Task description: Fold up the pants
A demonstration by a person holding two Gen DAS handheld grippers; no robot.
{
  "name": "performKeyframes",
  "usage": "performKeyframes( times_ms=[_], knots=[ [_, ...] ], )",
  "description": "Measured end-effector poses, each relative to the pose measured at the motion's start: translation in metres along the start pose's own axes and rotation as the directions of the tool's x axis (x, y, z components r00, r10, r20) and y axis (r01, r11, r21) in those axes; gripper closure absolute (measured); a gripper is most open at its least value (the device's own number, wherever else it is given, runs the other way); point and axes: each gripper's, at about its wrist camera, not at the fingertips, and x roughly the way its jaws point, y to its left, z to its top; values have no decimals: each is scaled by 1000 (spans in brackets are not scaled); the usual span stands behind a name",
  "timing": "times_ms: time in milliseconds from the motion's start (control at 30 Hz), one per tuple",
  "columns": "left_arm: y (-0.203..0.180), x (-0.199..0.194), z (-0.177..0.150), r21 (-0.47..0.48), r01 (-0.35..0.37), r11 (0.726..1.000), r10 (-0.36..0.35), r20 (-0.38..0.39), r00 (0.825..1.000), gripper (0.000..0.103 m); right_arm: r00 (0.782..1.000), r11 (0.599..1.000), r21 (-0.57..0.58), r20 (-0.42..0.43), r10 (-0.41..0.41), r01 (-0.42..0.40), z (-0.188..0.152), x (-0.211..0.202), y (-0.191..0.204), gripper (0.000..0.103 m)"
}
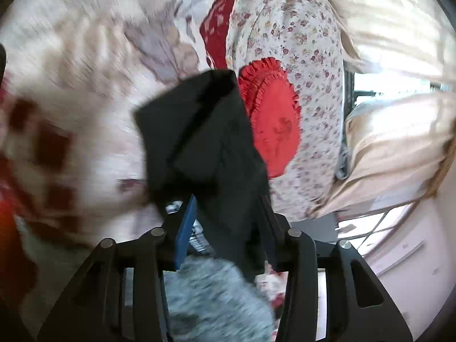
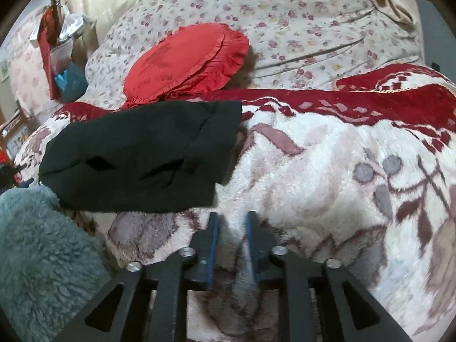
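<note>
While the right claw (image 2: 232,225) hangs parted and empty over the plush blanket (image 2: 327,171), clear of the cloth | left claw (image 1: 228,208) loosened, black pants (image 1: 199,142) draped between its fingers, unpinched, likely letting go | pants (image 2: 142,159) folded on blanket, before red cushion (image 2: 185,59), so fold looks laid

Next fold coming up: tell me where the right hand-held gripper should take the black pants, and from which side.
Probably the near right corner of the black pants, approached from the right hand-held gripper's own side. That folded edge lies flat on the blanket, just ahead of the open jaws.
</note>
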Motion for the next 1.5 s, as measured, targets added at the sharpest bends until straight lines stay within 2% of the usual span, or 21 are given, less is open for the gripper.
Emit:
performKeyframes(
  times_ms=[33, 100, 200, 300, 400, 500, 533, 600, 667, 700, 767, 933, 1067, 1167, 1233, 1300, 1333, 1367, 1400, 1467, 1500],
  knots=[
    [-1, 8, 2, -7, -1, 1000, 1, -7, 1000, 61, 1000, 1000, -14, 9, -25, 25, -1, 0, 6, 73],
    [2, 21, 7, -35, -20, 999, 19, -7, 1000, 61, 1000, 1000, -20, 15, -22, 22, -2, 1, 15, 55],
    [8, 29, 9, -69, -12, 998, 13, 4, 1000, 61, 999, 999, -39, 9, -34, 34, -2, 4, 25, 41],
    [14, 29, 9, -105, 18, 994, -15, 32, 999, 61, 999, 998, -43, 4, -47, 47, -1, 7, 28, 38],
    [12, 28, 8, -91, 26, 996, -21, 47, 999, 62, 1000, 1000, -7, 1, -26, 26, -1, 5, 25, 38],
    [9, 28, 6, -56, -1, 998, 4, 59, 998, 79, 999, 993, 110, -20, 50, -47, 7, -3, 10, 41],
    [8, 30, 5, -40, -11, 999, 13, 61, 998, 83, 996, 976, 199, -11, 92, -88, 11, -9, -1, 42],
    [5, 32, 5, -9, -31, 999, 32, 69, 997, 84, 988, 916, 372, 46, 144, -151, 16, -23, -24, 43],
    [2, 34, 4, 11, -33, 999, 32, 74, 997, 84, 970, 771, 590, 144, 194, -242, 16, -36, -55, 43],
    [0, 35, 4, 20, -34, 999, 32, 73, 997, 84, 962, 719, 640, 167, 216, -272, 16, -37, -62, 43],
    [-5, 37, 4, 42, -50, 998, 46, 76, 996, 84, 901, 531, 736, 269, 340, -420, 12, -30, -76, 43],
    [-14, 38, 4, 77, -93, 993, 86, 93, 992, 84, 782, 215, 823, 368, 504, -526, 3, 10, -74, 45],
    [-19, 38, 3, 117, -117, 986, 106, 99, 989, 92, 783, 139, 872, 338, 522, -469, -4, 31, -66, 46],
    [-20, 38, 3, 128, -124, 984, 111, 103, 988, 93, 818, 145, 897, 300, 491, -417, -10, 34, -72, 46],
    [-20, 39, 3, 123, -128, 984, 116, 104, 988, 93, 816, 131, 900, 306, 490, -416, -10, 40, -74, 47],
    [-20, 39, 3, 122, -135, 983, 123, 106, 987, 94, 822, 166, 896, 286, 492, -411, -7, 42, -75, 56],
    [-20, 38, 3, 123, -140, 983, 127, 107, 986, 94, 826, 201, 891, 265, 498, -407, -4, 43, -75, 64],
    [-21, 36, 3, 126, -143, 982, 129, 110, 985, 94, 836, 256, 882, 231, 498, -396, 2, 43, -73, 89],
    [-24, 34, 4, 133, -144, 981, 130, 112, 985, 94, 856, 336, 863, 187, 483, -378, 8, 39, -70, 96],
    [-32, 24, 7, 155, -148, 977, 128, 134, 983, 95, 884, 472, 798, 155, 440, -375, 24, 22, -61, 98],
    [-35, 20, 9, 161, -145, 976, 122, 146, 982, 95, 891, 511, 773, 150, 429, -376, 30, 16, -57, 99]
  ],
)
